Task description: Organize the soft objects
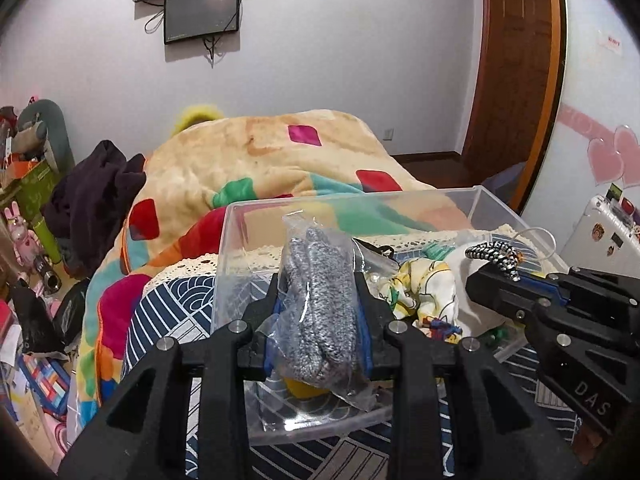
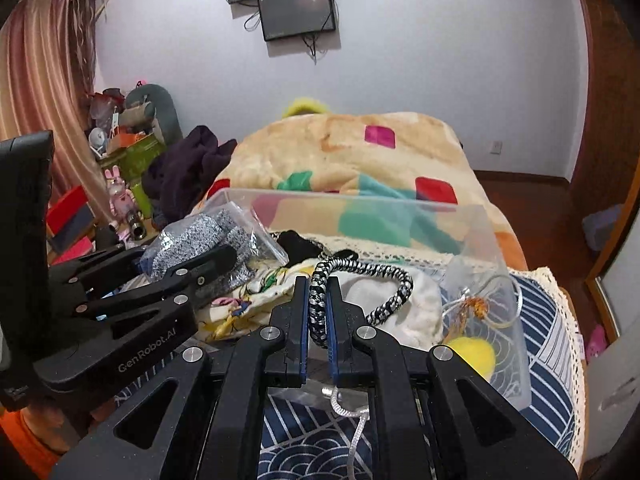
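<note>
A clear plastic bin [image 1: 502, 210] sits on the bed and also shows in the right wrist view [image 2: 494, 236]. My left gripper [image 1: 319, 284] is shut on a clear bag of grey knit fabric [image 1: 320, 320] and holds it over the bin's left part. It also shows in the right wrist view [image 2: 218, 258] with the bag [image 2: 200, 236]. My right gripper [image 2: 319, 280] is shut on a black-and-white braided cord [image 2: 394, 292] over the bin. In the left wrist view the right gripper [image 1: 490, 270] holds the cord [image 1: 494, 252].
In the bin lie a white and yellow printed cloth [image 1: 424, 284], a yellow ball [image 2: 474, 352], a black item [image 2: 298, 246] and a bagged cord [image 2: 480, 306]. A colourful blanket [image 1: 260, 160] covers the bed behind. Clutter and a dark garment [image 1: 96, 196] stand at the left.
</note>
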### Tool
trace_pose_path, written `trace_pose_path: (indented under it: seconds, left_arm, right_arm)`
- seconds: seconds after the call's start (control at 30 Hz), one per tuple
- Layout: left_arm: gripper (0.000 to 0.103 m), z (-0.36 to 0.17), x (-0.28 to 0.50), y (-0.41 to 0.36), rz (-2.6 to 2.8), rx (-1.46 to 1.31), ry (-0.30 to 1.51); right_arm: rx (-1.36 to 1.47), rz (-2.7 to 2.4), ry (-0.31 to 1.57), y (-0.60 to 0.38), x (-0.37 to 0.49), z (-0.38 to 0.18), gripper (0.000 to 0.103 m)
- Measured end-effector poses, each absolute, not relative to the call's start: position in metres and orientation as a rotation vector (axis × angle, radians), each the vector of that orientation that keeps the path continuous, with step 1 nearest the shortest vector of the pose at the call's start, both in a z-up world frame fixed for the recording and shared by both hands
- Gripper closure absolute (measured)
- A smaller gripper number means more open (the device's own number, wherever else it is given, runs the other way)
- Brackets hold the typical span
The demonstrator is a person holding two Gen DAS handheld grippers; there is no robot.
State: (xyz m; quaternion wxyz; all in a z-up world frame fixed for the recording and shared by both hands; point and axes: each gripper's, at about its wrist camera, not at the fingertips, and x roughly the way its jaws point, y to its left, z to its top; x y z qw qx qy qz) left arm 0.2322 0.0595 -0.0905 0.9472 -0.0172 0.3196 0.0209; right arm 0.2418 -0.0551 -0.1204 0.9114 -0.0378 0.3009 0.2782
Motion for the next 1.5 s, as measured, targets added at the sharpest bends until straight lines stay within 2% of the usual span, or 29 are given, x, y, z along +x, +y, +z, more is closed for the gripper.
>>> trace_pose_path:
  seconds: [0.13, 0.17, 0.2, 0.4, 0.83, 1.07, 1.13, 1.2, 1.23, 1.3, 1.33, 1.4, 1.5]
  left_arm:
    - [0.059, -0.09, 0.228, 0.06, 0.027, -0.046, 0.67]
    - [0.055, -0.09, 0.226, 0.06, 0.023, -0.056, 0.672]
    - [0.054, -0.089, 0.223, 0.062, 0.017, -0.067, 0.673]
    - [0.054, -0.078, 0.205, 0.067, -0.011, -0.113, 0.657]
    - [0.054, 0.006, 0.126, 0.056, -0.054, -0.104, 0.418]
    - [0.033, 0.035, 0.084, 0.043, -0.057, -0.082, 0.312]
    - [0.026, 0.038, 0.075, 0.04, -0.054, -0.073, 0.293]
    - [0.024, 0.04, 0.067, 0.036, -0.054, -0.063, 0.277]
    - [0.023, 0.042, 0.064, 0.035, -0.053, -0.057, 0.273]
    - [0.009, 0.043, 0.059, 0.034, -0.052, -0.059, 0.266]
    - [0.007, 0.044, 0.055, 0.034, -0.047, -0.064, 0.257]
    - [0.007, 0.045, 0.05, 0.033, -0.033, -0.053, 0.239]
    - [0.002, 0.046, 0.045, 0.031, -0.024, -0.042, 0.229]
  right_arm:
    - [-0.042, 0.587, 0.659, -0.061, 0.244, -0.121, 0.09]
    - [-0.039, 0.586, 0.665, -0.063, 0.243, -0.121, 0.083]
    - [-0.039, 0.581, 0.667, -0.065, 0.242, -0.121, 0.077]
    - [-0.032, 0.57, 0.636, -0.077, 0.23, -0.111, 0.061]
    - [-0.002, 0.567, 0.419, -0.111, 0.181, -0.045, 0.061]
    - [-0.007, 0.563, 0.307, -0.119, 0.152, -0.022, 0.057]
    - [-0.006, 0.561, 0.284, -0.12, 0.145, -0.019, 0.049]
    - [-0.002, 0.551, 0.253, -0.122, 0.138, -0.016, 0.033]
    - [-0.001, 0.545, 0.238, -0.122, 0.135, -0.015, 0.032]
    - [-0.007, 0.54, 0.218, -0.121, 0.131, -0.013, 0.031]
    - [-0.009, 0.54, 0.213, -0.121, 0.13, -0.013, 0.03]
    - [-0.009, 0.534, 0.201, -0.121, 0.126, -0.012, 0.018]
    - [-0.002, 0.515, 0.18, -0.123, 0.121, -0.014, 0.013]
